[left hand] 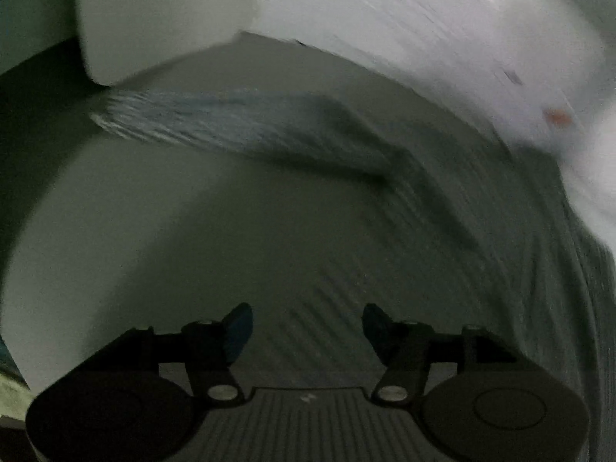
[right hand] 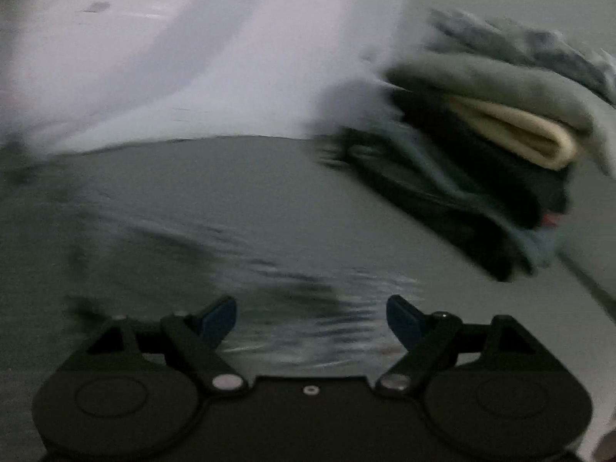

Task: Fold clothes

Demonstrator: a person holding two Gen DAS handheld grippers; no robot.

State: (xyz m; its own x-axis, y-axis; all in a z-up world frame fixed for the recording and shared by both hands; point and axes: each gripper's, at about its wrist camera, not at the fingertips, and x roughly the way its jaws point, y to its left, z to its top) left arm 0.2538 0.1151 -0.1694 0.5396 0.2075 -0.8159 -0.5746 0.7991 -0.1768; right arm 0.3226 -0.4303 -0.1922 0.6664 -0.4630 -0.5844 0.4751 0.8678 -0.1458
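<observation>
While both views were smeared with blur, I could still read where the work stood. On my left, my left gripper stood with its jaws apart and nothing between them, above a grey striped garment spread flat on the pale bed surface. One sleeve of it reached out toward the far left corner, not yet folded in, so I judged this piece barely begun. A white garment lay along the far edge behind it, seemingly unfolded; the blur hid its shape.

On my right, my right gripper was likewise spread wide and empty over the same grey cloth. Toward the far right edge sat a stack of folded clothes, dark, grey and cream layers lying one on another, which I took as the finished part of the job.

So some pieces looked done, while the striped one and probably the white one were left. I could not tell whether more waited out of view.
</observation>
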